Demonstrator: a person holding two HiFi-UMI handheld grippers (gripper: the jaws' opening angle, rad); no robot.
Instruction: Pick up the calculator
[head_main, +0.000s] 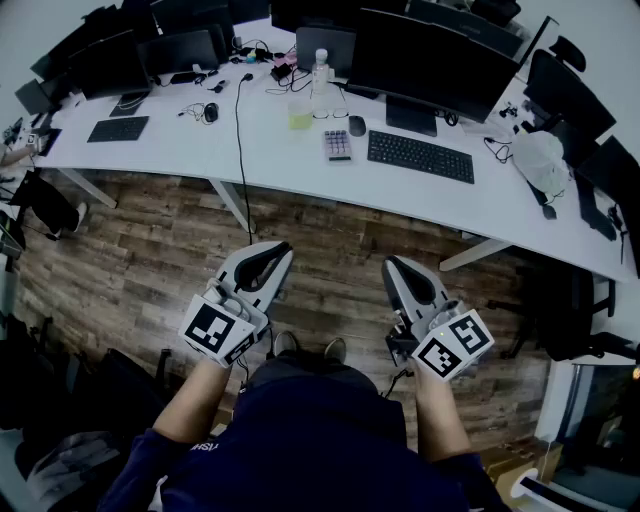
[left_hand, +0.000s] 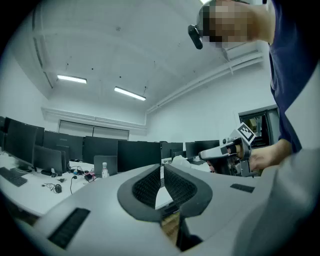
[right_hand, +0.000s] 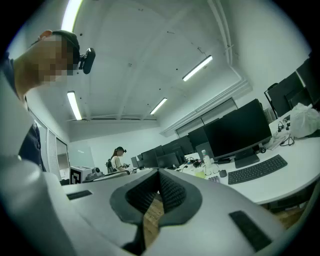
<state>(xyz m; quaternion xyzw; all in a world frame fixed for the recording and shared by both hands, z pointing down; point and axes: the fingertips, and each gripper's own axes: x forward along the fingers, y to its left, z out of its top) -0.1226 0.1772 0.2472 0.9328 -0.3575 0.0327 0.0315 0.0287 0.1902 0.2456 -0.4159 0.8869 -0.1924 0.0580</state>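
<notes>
The calculator (head_main: 337, 145) is small and grey with rows of keys. It lies flat on the white desk (head_main: 190, 150), just left of a black keyboard (head_main: 420, 156). In the right gripper view the calculator (right_hand: 214, 178) shows small and far off. Both grippers are held level over the wooden floor, well short of the desk. My left gripper (head_main: 280, 248) (left_hand: 161, 172) is shut with nothing in it. My right gripper (head_main: 392, 262) (right_hand: 159, 174) has its pads together at the tip and holds nothing.
On the desk stand a large monitor (head_main: 430, 60), a water bottle (head_main: 320, 72), a yellow-green cup (head_main: 300, 115), a mouse (head_main: 357, 125) and trailing cables. A white bag (head_main: 540, 160) lies at the right end. Another person (right_hand: 119, 160) stands far back.
</notes>
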